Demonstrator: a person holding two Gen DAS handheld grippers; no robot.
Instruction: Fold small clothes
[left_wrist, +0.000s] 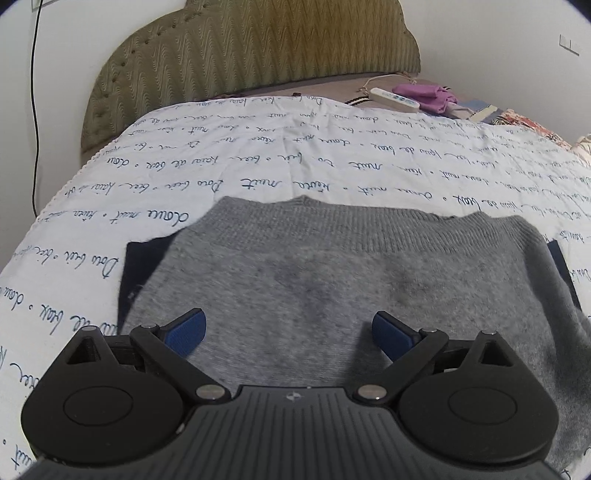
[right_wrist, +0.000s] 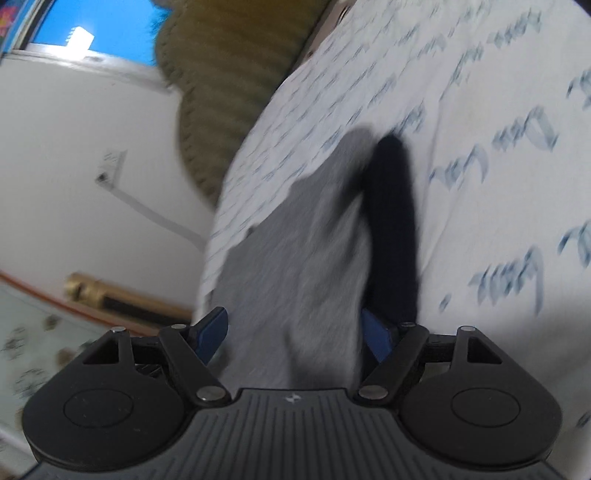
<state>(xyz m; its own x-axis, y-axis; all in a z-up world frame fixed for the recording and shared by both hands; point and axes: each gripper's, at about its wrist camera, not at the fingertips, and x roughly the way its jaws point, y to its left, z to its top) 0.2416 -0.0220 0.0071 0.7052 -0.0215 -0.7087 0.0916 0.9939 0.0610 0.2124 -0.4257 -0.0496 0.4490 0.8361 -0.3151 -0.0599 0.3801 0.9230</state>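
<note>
Nearest to me, in the left wrist view, my left gripper (left_wrist: 288, 328) stands with its blue pads (left_wrist: 186, 330) wide apart and nothing pressed between them. Just below and beyond the pads lies the grey knitted garment (left_wrist: 314, 273), spread on the bed, with its ribbed band on the far edge. Under it I see a dark navy cloth (left_wrist: 142, 269), which comes out at the left side and a little at the right side.

In the right wrist view, which is tilted and blurred, my right gripper (right_wrist: 295, 336) also has its pads apart. The grey garment passes between them, but I cannot see the pads pressing on it. The dark cloth lies beside it on the right.

Both pieces rest on a white bedcover with blue handwriting print (left_wrist: 258, 162). Farther away are a white power strip (left_wrist: 394, 99) and a purple cloth (left_wrist: 428, 95), and behind them the olive padded headboard (left_wrist: 258, 48) against the wall.
</note>
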